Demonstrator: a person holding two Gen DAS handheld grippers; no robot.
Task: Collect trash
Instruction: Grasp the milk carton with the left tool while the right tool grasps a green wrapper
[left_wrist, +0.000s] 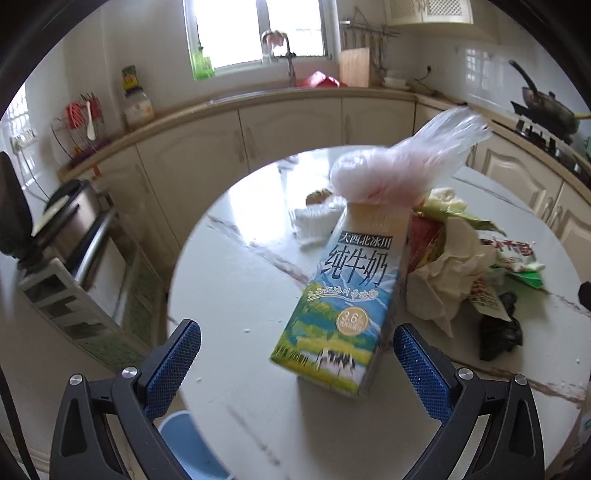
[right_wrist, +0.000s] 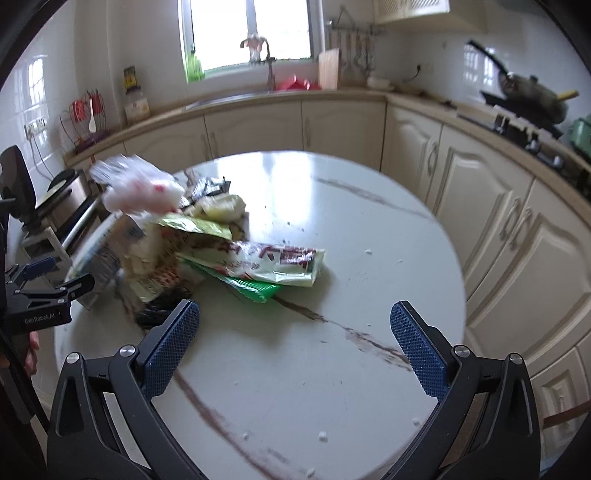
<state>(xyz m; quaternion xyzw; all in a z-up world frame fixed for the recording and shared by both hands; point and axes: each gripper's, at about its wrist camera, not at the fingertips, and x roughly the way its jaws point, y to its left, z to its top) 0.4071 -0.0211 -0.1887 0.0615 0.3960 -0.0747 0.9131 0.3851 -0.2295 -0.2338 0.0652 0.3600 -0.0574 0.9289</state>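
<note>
A blue and green milk carton (left_wrist: 343, 295) stands tilted and motion-blurred on the round marble table (left_wrist: 243, 273). A thin clear plastic bag (left_wrist: 399, 170) sits on its top. My left gripper (left_wrist: 297, 326) is open, with the carton's lower end between the fingertips and its right finger (left_wrist: 417, 365) close to the carton's corner. In the right wrist view my right gripper (right_wrist: 295, 305) is open over bare table. Ahead and left of it lies a heap of wrappers (right_wrist: 258, 262), with the carton (right_wrist: 99, 251) and the left gripper (right_wrist: 62, 275) beside it.
Crumpled paper (left_wrist: 447, 273), printed wrappers (left_wrist: 513, 258) and a black bag (left_wrist: 502, 332) lie right of the carton. A white tissue (left_wrist: 314, 221) lies behind it. A blue bin (left_wrist: 192, 450) sits below the table's near edge. Cabinets (right_wrist: 498, 229) ring the room.
</note>
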